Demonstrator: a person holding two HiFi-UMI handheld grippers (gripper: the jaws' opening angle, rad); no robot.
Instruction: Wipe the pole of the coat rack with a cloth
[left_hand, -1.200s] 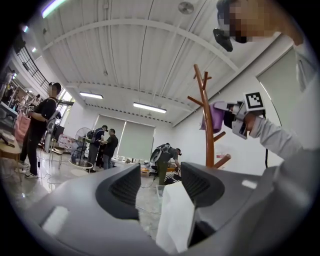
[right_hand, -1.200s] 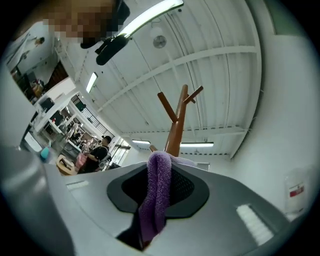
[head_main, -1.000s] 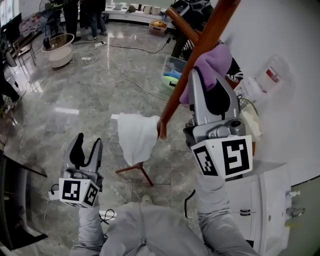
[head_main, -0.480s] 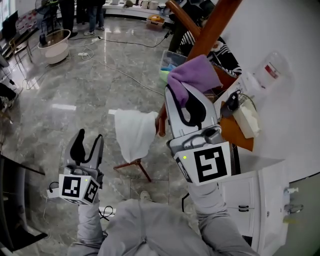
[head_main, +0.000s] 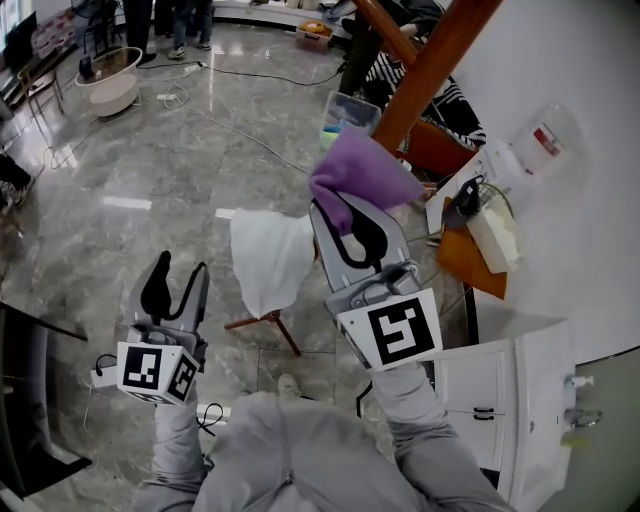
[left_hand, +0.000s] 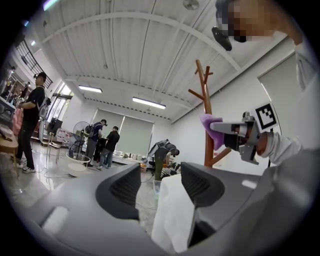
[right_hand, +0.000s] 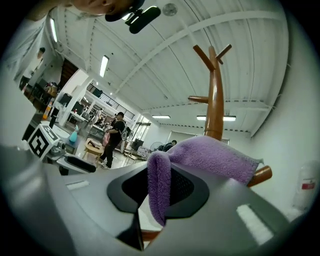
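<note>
The brown wooden coat rack pole (head_main: 432, 68) slants from top right down toward the middle of the head view. My right gripper (head_main: 345, 205) is shut on a purple cloth (head_main: 362, 172), which lies against the pole's lower part. In the right gripper view the purple cloth (right_hand: 210, 157) drapes over the jaws, with the pole (right_hand: 216, 105) rising just behind it. My left gripper (head_main: 172, 278) hangs open at lower left, holding nothing. A white cloth (head_main: 268, 258) hangs on the rack's lower part, and the left gripper view shows this white cloth (left_hand: 172, 215) beyond the open jaws.
A white cabinet (head_main: 520, 385) stands at lower right by the white wall. A clear bin (head_main: 347, 112) and a person in striped clothing (head_main: 445, 100) are behind the pole. Cables (head_main: 240, 140) cross the marble floor; people and a white tub (head_main: 105, 92) are far back.
My right gripper has slid down and left along the pole with the purple cloth, coming nearer to me. The left gripper has barely moved.
</note>
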